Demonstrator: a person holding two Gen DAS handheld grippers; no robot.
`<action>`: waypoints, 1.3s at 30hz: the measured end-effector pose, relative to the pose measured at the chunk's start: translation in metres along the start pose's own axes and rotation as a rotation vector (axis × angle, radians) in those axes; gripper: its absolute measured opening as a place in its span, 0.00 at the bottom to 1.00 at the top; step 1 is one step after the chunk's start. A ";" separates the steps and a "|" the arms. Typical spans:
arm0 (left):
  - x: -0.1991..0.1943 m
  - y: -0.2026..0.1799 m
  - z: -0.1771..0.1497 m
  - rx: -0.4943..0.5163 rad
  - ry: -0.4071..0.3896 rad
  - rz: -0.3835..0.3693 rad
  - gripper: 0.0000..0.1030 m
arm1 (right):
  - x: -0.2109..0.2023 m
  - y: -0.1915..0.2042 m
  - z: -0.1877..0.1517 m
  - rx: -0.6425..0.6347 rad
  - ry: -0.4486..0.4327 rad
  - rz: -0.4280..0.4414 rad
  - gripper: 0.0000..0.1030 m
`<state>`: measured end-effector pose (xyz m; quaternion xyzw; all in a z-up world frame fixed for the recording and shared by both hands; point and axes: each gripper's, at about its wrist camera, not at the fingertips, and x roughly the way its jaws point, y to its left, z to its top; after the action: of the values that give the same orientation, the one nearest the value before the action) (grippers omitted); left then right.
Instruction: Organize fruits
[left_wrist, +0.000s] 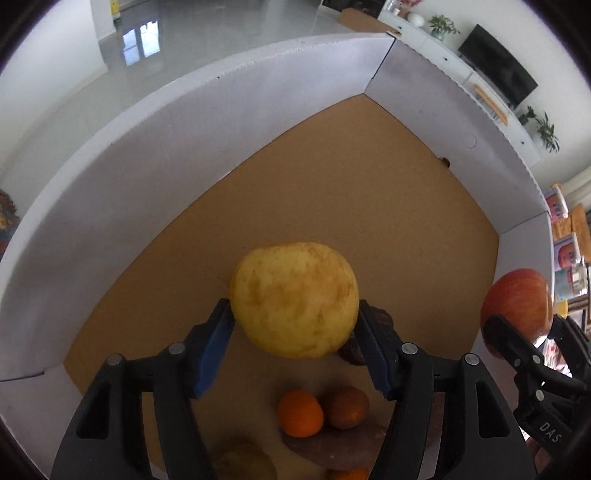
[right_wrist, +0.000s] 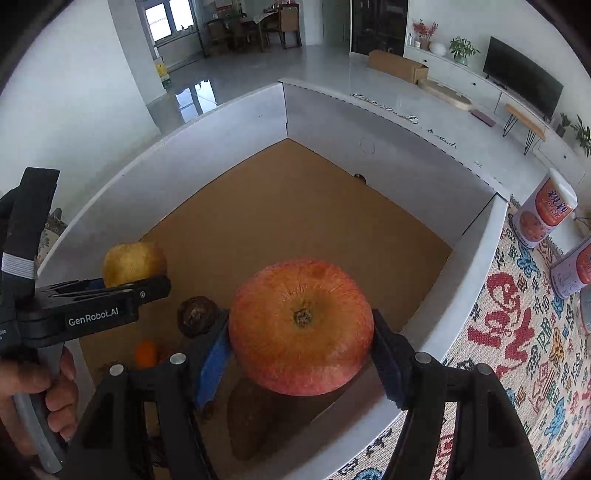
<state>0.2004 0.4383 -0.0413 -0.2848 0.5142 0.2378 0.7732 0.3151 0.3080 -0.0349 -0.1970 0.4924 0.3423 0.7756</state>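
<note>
A large yellow fruit (left_wrist: 295, 291) hangs in the air above the brown floor of a white-walled box (left_wrist: 184, 147). My left gripper (left_wrist: 295, 306) is shut on it, with only the pad tips at its sides. My right gripper (right_wrist: 300, 319) is shut on a red apple (right_wrist: 301, 354), stem end towards the camera, just inside the box's (right_wrist: 221, 147) near right wall. The two grippers are side by side. In the right wrist view the left gripper (right_wrist: 147, 288) is at the left, with the yellow fruit (right_wrist: 133, 264) showing past it. In the left wrist view the right gripper (left_wrist: 524, 325) and apple (left_wrist: 517, 299) are at the right edge.
On the box floor below lie an orange (left_wrist: 300, 413), a brown round fruit (left_wrist: 347, 406), a dark fruit (right_wrist: 197, 315) and a brown oblong one (right_wrist: 258, 417). The far part of the floor is bare. A patterned cloth (right_wrist: 517, 350) with cans (right_wrist: 545, 214) lies right of the box. A hand (right_wrist: 37, 387) holds the left gripper's handle.
</note>
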 end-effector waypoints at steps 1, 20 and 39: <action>-0.005 -0.001 0.000 0.007 -0.028 -0.012 0.75 | 0.007 0.000 0.002 0.005 0.016 -0.016 0.69; -0.180 -0.017 -0.135 0.157 -0.456 0.006 0.97 | -0.161 -0.007 -0.112 0.121 -0.292 0.036 1.00; -0.210 0.031 -0.164 0.112 -0.445 0.203 0.99 | -0.173 0.078 -0.131 0.038 -0.215 0.074 1.00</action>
<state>-0.0031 0.3324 0.0976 -0.1292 0.3698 0.3423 0.8541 0.1278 0.2191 0.0657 -0.1261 0.4198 0.3806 0.8142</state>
